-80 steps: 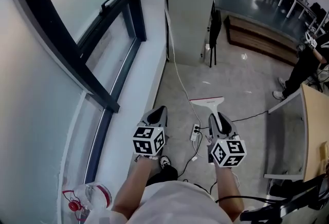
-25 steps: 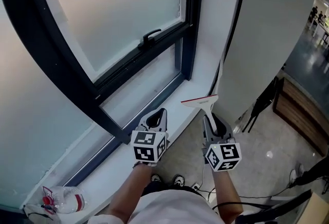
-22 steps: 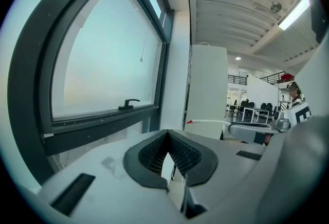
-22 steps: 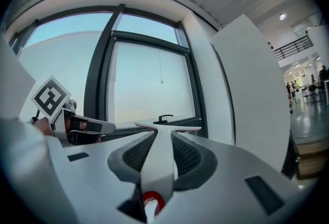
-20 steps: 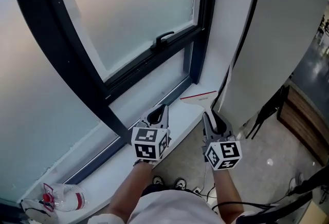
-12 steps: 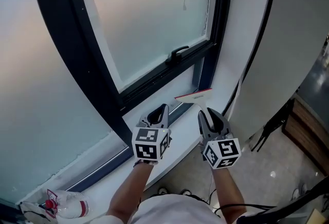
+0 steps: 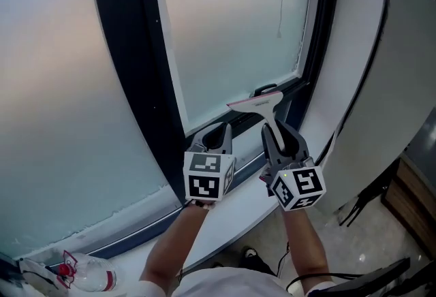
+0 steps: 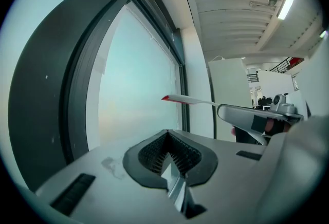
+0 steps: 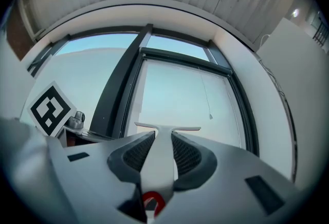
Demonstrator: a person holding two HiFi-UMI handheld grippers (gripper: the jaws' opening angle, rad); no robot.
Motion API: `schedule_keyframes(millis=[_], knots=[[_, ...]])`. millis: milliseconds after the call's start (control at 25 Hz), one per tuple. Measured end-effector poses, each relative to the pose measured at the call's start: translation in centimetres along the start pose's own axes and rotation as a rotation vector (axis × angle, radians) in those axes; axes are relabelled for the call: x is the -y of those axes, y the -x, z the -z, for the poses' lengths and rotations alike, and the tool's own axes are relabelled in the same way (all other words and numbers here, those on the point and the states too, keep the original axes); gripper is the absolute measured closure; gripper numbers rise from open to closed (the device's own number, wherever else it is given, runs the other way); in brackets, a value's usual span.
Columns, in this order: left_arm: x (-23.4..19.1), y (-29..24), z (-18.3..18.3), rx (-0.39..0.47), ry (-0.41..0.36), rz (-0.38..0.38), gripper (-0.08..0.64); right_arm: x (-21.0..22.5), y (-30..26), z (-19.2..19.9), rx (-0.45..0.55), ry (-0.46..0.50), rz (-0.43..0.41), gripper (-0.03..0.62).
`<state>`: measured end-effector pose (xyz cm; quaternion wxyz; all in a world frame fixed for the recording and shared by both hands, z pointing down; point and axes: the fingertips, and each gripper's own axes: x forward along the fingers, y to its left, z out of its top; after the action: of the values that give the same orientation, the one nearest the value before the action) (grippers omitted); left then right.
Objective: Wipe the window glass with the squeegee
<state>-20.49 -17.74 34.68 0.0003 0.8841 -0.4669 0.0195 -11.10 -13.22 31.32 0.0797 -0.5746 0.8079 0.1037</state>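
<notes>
The squeegee (image 7: 261, 106) in the right tongs (image 7: 281, 141) has risen from floor level to the window glass (image 7: 231, 23).

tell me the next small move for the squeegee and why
Probably raise the right gripper so the white squeegee with the red-edged blade reaches the top of the frosted glass pane. Its jaws are shut on the handle, and the blade sits low on the pane, seemingly not yet pressed on.
</notes>
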Motion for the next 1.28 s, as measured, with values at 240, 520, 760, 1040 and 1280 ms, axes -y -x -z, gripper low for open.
schedule_keyframes(millis=[240,520,760,1040,1280], knots=[[-2.0,-0.9,-6.8,0.074,-0.042,-0.04,0.561,0.0,-6.6,-6.3,0.143,0.027,-0.099,0.502],[-5.2,-1.8,-16.0,0.175,-0.05,-0.131,0.561,-1.0,-13.0,-18.0,0.364,0.063,-0.205,0.502],[-7.3,-1.4,-22.0,0.249,-0.08,-0.213,0.561,-2.6,-18.2,-24.1,0.45,0.085,-0.259,0.502],[-8.8,-0.6,-26.0,0.298,-0.109,-0.248,0.561,-3.6,-22.9,-28.9,0.496,0.083,-0.257,0.502],[-9.1,-0.6,-28.4,0.332,-0.109,-0.244,0.561,-4.5,-26.0,-33.0,0.529,0.034,-0.255,0.502]])
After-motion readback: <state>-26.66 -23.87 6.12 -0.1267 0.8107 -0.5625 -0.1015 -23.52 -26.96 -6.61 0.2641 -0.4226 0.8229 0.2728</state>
